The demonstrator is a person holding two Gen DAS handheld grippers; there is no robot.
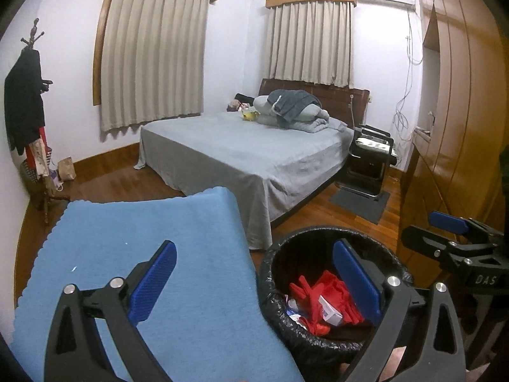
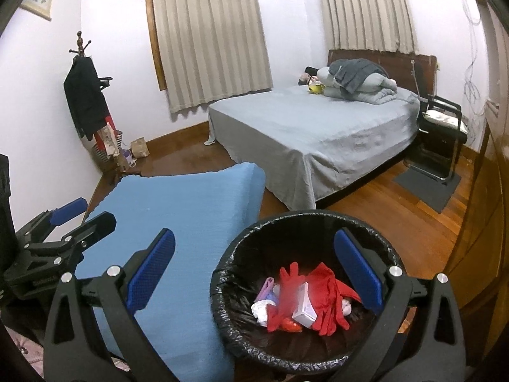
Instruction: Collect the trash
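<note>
A round bin lined with a black bag [image 1: 318, 232] [image 2: 305, 215] stands on the wood floor, low in both views. Inside lie red gloves [image 1: 313, 293] [image 2: 324, 289], a small white box [image 1: 331, 310] [image 2: 303, 307] and some white and purple scraps [image 2: 264, 299]. My left gripper [image 1: 254, 245] is open and holds nothing, with its right finger over the bin and its left finger over a blue cloth-covered surface [image 1: 143, 238] [image 2: 191, 210]. My right gripper [image 2: 254, 232] is open and holds nothing above the bin's mouth. Each gripper shows at the edge of the other's view [image 1: 435, 232] [image 2: 86, 216].
A bed with a grey sheet [image 1: 254, 156] [image 2: 318, 130] fills the middle, with bedding piled at its head. A black chair [image 1: 372, 152] on a grey mat stands beside it. A wooden wardrobe [image 1: 461, 111] lines the right. A coat rack [image 1: 28, 102] and paper bag [image 1: 66, 168] stand at the left wall.
</note>
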